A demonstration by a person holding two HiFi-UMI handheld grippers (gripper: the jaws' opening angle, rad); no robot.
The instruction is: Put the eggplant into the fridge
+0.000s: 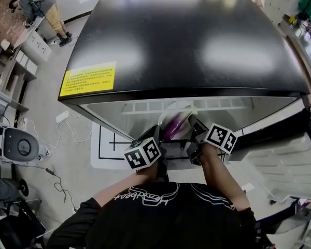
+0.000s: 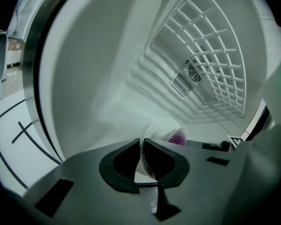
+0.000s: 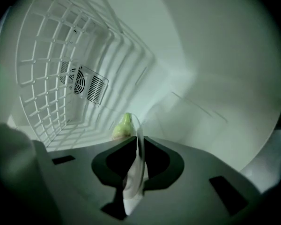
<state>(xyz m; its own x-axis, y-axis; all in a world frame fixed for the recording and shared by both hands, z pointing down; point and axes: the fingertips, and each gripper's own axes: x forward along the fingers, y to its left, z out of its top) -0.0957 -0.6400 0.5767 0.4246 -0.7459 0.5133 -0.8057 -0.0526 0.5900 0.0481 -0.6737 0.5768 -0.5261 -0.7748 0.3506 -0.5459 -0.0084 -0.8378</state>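
purple eggplant (image 1: 172, 128) on white dish (image 1: 180, 107), inside open fridge (image 1: 186, 40)

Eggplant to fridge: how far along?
Done: the fridge stands open. In hand: left gripper and right gripper each clamp the rim of the white dish carrying the eggplant, at the opening. Left: set it down inside, release, pull out.

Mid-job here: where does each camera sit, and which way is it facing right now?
Head view: on the person's head, looking steeply down at the glossy black fridge top and open compartment; the black-shirted torso shows.
Left gripper view: on the left hand-held gripper, facing into the white interior; jaws clamp the white round dish.
Right gripper view: on the right hand-held gripper, facing inward too; jaws clamp the dish's other side.
Shared: both gripper views show the round fan vent.
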